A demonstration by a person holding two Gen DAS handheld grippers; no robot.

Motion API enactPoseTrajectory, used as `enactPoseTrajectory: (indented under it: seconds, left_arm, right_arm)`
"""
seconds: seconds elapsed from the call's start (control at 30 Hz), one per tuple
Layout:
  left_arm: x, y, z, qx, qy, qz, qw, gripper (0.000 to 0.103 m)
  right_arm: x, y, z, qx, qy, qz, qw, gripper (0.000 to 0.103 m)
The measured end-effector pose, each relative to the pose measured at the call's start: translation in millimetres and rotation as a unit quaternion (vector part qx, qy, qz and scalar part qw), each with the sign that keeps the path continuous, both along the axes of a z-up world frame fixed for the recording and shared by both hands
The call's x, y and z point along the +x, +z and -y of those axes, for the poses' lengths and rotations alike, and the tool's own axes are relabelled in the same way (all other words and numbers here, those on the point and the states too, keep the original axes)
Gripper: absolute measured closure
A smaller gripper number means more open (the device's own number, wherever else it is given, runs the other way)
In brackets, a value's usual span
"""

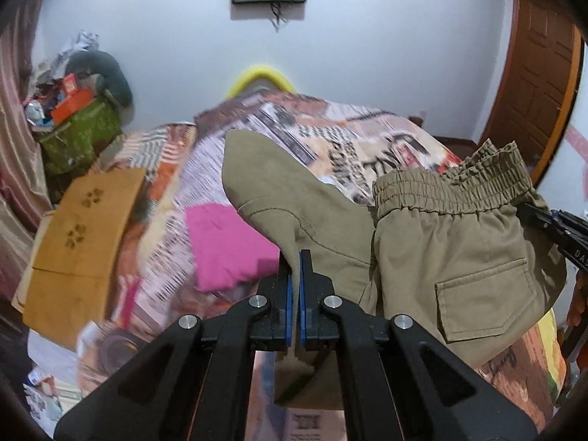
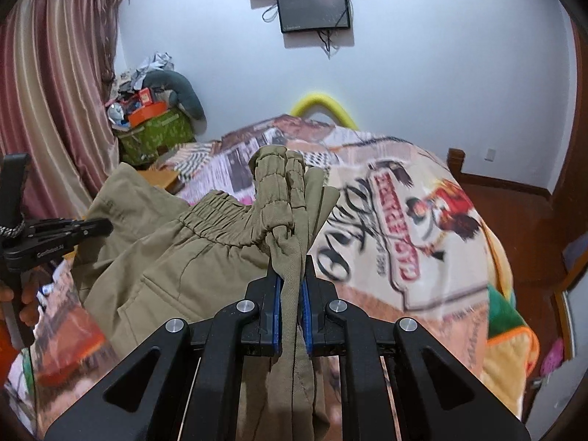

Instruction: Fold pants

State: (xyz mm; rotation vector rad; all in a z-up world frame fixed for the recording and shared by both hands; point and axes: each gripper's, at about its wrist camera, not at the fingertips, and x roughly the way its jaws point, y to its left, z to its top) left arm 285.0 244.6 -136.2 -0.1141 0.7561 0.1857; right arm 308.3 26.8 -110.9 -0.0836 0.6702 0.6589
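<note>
Olive-khaki pants hang in the air above a bed, held up between both grippers. My left gripper is shut on a thin fold of the pants' fabric, which passes between its blue pads. In the right wrist view, my right gripper is shut on a bunched part of the pants just below the gathered elastic waistband. A flap pocket faces the left camera. The right gripper's black body shows at the right edge of the left wrist view; the left gripper's body shows at the left edge of the right wrist view.
A bed with a busy printed cover lies below. On it rest a pink cloth and a tan folded cloth. A green box of clutter stands by the curtain; a wooden door is at the right.
</note>
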Motion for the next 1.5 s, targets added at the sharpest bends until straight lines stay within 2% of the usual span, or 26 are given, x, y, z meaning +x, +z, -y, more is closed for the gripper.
enactPoseTrajectory:
  seconds: [0.17,0.4,0.6,0.77,0.9,0.97,1.07,1.17,1.27,1.33,1.4,1.5]
  left_arm:
    - [14,13,-36,0.022,0.024,0.013,0.9994,0.101]
    - [39,0,-88,0.007,0.056,0.019,0.9983,0.101]
    - [64,-42,-127,-0.015,0.071,-0.006,0.9974,0.101]
    - [80,-86,-150,-0.046,0.084,-0.033,0.9949,0.101]
    - [94,-126,-163,-0.068,0.093,-0.069,0.9909,0.101]
    - [99,-144,-165,-0.059,0.104,-0.098,0.988,0.101]
    - [102,-158,-168,-0.065,0.108,-0.128,0.9837,0.098]
    - [100,-161,-169,-0.07,0.12,-0.14,0.9804,0.096]
    - [95,-155,-165,-0.059,0.126,-0.15,0.9788,0.089]
    - [90,-148,-157,-0.041,0.119,-0.156,0.9797,0.074]
    - [83,-133,-146,-0.021,0.109,-0.15,0.9823,0.066]
    - [70,-101,-130,0.0,0.095,-0.128,0.9872,0.054]
  right_arm:
    - [24,2,-42,0.006,0.01,0.001,1.0,0.095]
    - [49,1,-92,0.004,0.022,0.009,1.0,0.095]
    - [71,-22,-125,-0.012,0.029,0.002,1.0,0.095]
    - [89,-60,-149,-0.039,0.035,-0.018,0.998,0.095]
    - [96,-95,-161,-0.076,0.035,-0.032,0.996,0.095]
    - [97,-110,-162,-0.091,0.026,-0.037,0.995,0.094]
    - [99,-113,-153,-0.084,0.019,-0.043,0.995,0.091]
    - [98,-110,-152,-0.102,0.021,-0.049,0.993,0.084]
    - [93,-103,-148,-0.12,0.024,-0.063,0.991,0.078]
    - [91,-100,-145,-0.121,0.023,-0.068,0.99,0.062]
    - [83,-88,-139,-0.114,0.023,-0.06,0.991,0.055]
    - [72,-65,-129,-0.101,0.024,-0.049,0.993,0.054]
